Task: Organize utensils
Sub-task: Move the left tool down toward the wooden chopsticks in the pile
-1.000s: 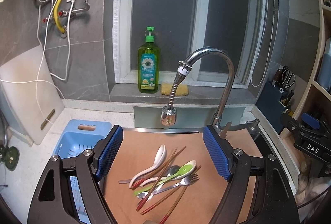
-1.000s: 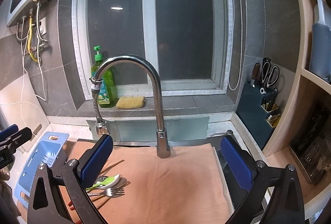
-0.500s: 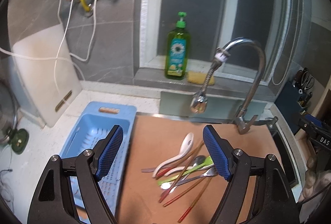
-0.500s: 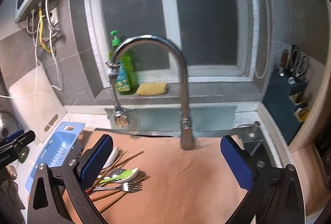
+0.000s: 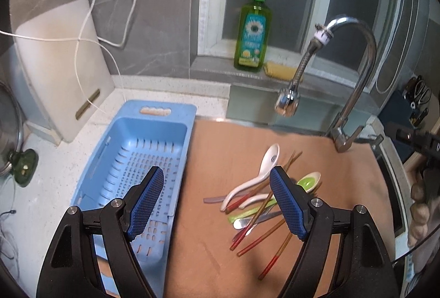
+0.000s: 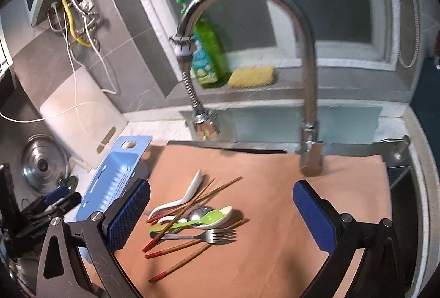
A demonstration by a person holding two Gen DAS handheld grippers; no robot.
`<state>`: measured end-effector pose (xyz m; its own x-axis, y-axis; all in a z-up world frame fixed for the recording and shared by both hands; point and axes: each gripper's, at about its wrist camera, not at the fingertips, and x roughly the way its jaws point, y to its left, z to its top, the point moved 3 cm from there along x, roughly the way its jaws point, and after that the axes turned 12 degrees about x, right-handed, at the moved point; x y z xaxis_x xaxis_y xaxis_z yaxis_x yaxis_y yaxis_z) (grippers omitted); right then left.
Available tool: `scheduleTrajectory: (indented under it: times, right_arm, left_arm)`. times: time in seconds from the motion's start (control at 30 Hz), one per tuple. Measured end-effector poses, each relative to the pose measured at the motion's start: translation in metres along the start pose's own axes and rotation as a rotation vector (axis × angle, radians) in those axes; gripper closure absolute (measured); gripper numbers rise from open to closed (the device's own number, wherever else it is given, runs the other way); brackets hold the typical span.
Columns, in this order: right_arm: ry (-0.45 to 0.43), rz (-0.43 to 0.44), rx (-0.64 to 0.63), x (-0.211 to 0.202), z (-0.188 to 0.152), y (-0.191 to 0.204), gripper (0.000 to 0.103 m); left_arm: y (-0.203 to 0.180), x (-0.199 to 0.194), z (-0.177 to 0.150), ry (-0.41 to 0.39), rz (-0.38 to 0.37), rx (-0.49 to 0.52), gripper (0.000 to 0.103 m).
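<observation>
**Utensils loose on mat, both grippers empty**

The left gripper (image 5: 216, 203) hangs spread wide above the seam between the blue basket (image 5: 154, 133) and the tan mat (image 6: 275, 188). The right gripper (image 6: 221, 215) is likewise spread, holding nothing. The utensil pile (image 6: 192, 221) (spoons, fork, chopsticks) lies crossed on the mat, beside the basket.

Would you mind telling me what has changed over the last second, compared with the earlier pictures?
Both cameras have tilted down and swung left: the blue basket now fills more of the left wrist view, and the utensil pile sits more centrally in the right wrist view. The left gripper and right gripper stay open and empty. The utensils, basket and faucet have not moved.
</observation>
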<state>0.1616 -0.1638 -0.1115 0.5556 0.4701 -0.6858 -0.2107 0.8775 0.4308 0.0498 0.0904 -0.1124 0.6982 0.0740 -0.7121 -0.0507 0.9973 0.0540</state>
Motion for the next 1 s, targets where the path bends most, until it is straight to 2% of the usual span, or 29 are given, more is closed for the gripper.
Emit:
scheduleTrajectory:
  times: [0.2, 0.3, 0.4, 0.53, 0.6, 0.67, 0.8, 0.93, 1.0]
  right_arm:
    - [0.094, 0.027, -0.013, 0.031, -0.002, 0.015, 0.001]
    - [0.129, 0.040, 0.013, 0.047, -0.004, 0.022, 0.001]
    - [0.160, 0.046, 0.022, 0.065, -0.005, 0.031, 0.007]
    - [0.179, 0.016, -0.013, 0.089, -0.006, 0.044, 0.019]
    - [0.204, 0.003, -0.026, 0.104, -0.007, 0.050, 0.028]
    - [0.228, -0.001, -0.021, 0.115, -0.008, 0.051, 0.042]
    - [0.269, 0.013, 0.030, 0.124, -0.014, 0.043, 0.044]
    - [0.282, -0.007, 0.052, 0.114, -0.025, 0.025, 0.045]
    - [0.310, -0.001, 0.093, 0.110, -0.030, 0.010, 0.050]
  left_arm:
    - [-0.001, 0.027, -0.009, 0.067, -0.043, 0.021, 0.024]
    - [-0.002, 0.037, -0.013, 0.090, -0.074, 0.045, 0.029]
    - [-0.001, 0.048, -0.014, 0.116, -0.079, 0.083, 0.036]
    - [-0.001, 0.055, -0.013, 0.123, -0.102, 0.116, 0.037]
    - [-0.002, 0.059, -0.012, 0.126, -0.110, 0.143, 0.040]
    - [-0.003, 0.061, -0.011, 0.131, -0.126, 0.158, 0.044]
    - [-0.009, 0.064, -0.015, 0.143, -0.164, 0.168, 0.049]
    - [-0.023, 0.062, -0.026, 0.165, -0.215, 0.184, 0.053]
    - [-0.034, 0.062, -0.033, 0.178, -0.230, 0.210, 0.054]
